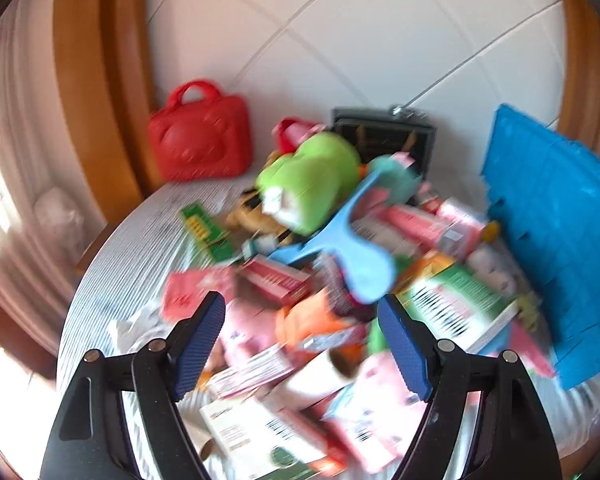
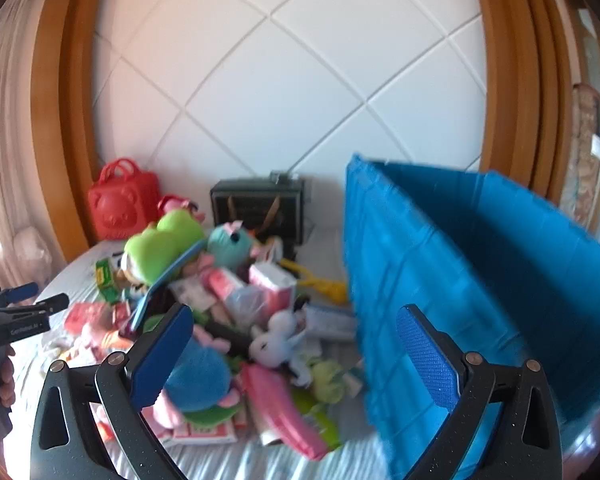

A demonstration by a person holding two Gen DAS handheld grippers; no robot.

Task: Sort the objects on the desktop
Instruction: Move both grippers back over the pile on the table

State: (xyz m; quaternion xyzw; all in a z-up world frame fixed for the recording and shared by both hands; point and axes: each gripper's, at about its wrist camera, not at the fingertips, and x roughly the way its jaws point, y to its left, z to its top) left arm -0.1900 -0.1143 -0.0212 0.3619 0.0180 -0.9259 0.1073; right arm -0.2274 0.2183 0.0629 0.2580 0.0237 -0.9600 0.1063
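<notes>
Blue-padded left tool (image 1: 302, 338) and right tool (image 2: 294, 354) both hang spread, holding nothing, above the toy pile (image 2: 220, 300) beside the blue bin (image 2: 460, 280).

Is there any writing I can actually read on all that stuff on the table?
None reads for certain; both views are motion-blurred.
Left tool: small white lettering on its black body, too small to read.
Green-and-white box: barcode and print, blurred.
White box at the near edge: barcode and red print, blurred.
Pink boxes: print smeared, unreadable.
Red bag: a raised bear face, no words.
</notes>
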